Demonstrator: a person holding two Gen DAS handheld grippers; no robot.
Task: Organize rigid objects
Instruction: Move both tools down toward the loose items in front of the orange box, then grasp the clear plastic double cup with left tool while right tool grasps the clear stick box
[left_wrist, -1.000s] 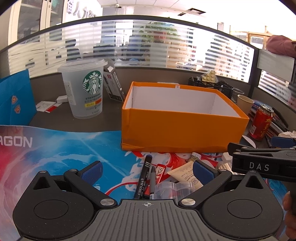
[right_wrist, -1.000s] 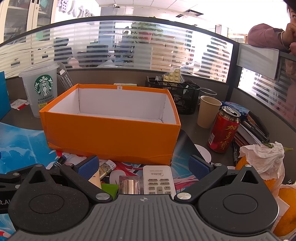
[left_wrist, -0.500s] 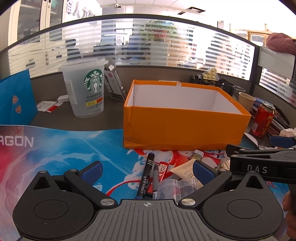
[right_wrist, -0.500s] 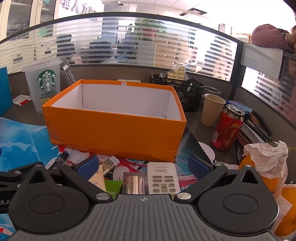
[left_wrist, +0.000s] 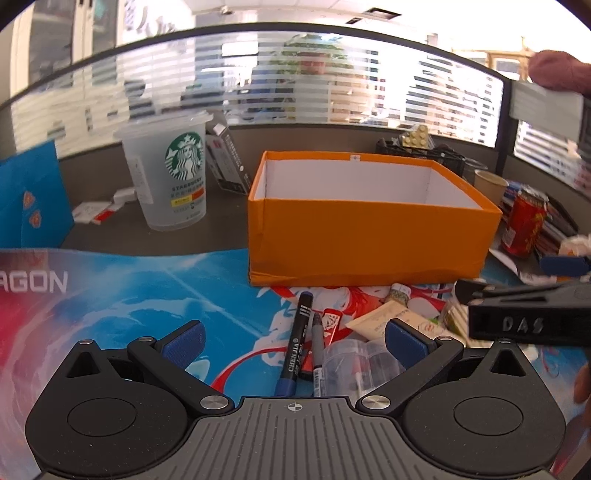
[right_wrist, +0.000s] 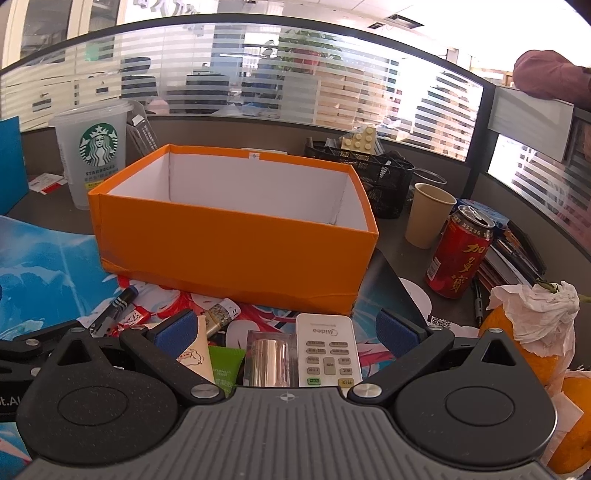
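An open orange box (left_wrist: 369, 236) (right_wrist: 236, 240) with a white inside stands on the desk mat. In front of it lies a pile of small items. My left gripper (left_wrist: 293, 341) is open and empty above two black markers (left_wrist: 300, 343) and a clear plastic case (left_wrist: 354, 360). My right gripper (right_wrist: 286, 332) is open and empty above a white Midea remote (right_wrist: 328, 349), a shiny metal cylinder in a clear pack (right_wrist: 267, 358), a cream tube (right_wrist: 197, 356) and a green sachet (right_wrist: 223, 363). The right gripper's body shows at the left wrist view's right edge (left_wrist: 524, 317).
A Starbucks cup (left_wrist: 168, 177) stands left of the box. A red can (right_wrist: 458, 251), a paper cup (right_wrist: 428, 214) and a black mesh basket (right_wrist: 369, 173) stand to the right. Oranges with tissue (right_wrist: 535, 332) lie at the far right. A blue card (left_wrist: 29, 199) stands at the left.
Both grippers have drawn back and risen slightly, so the box looks a little farther and more of the items in front of it shows. Jaws stay open.
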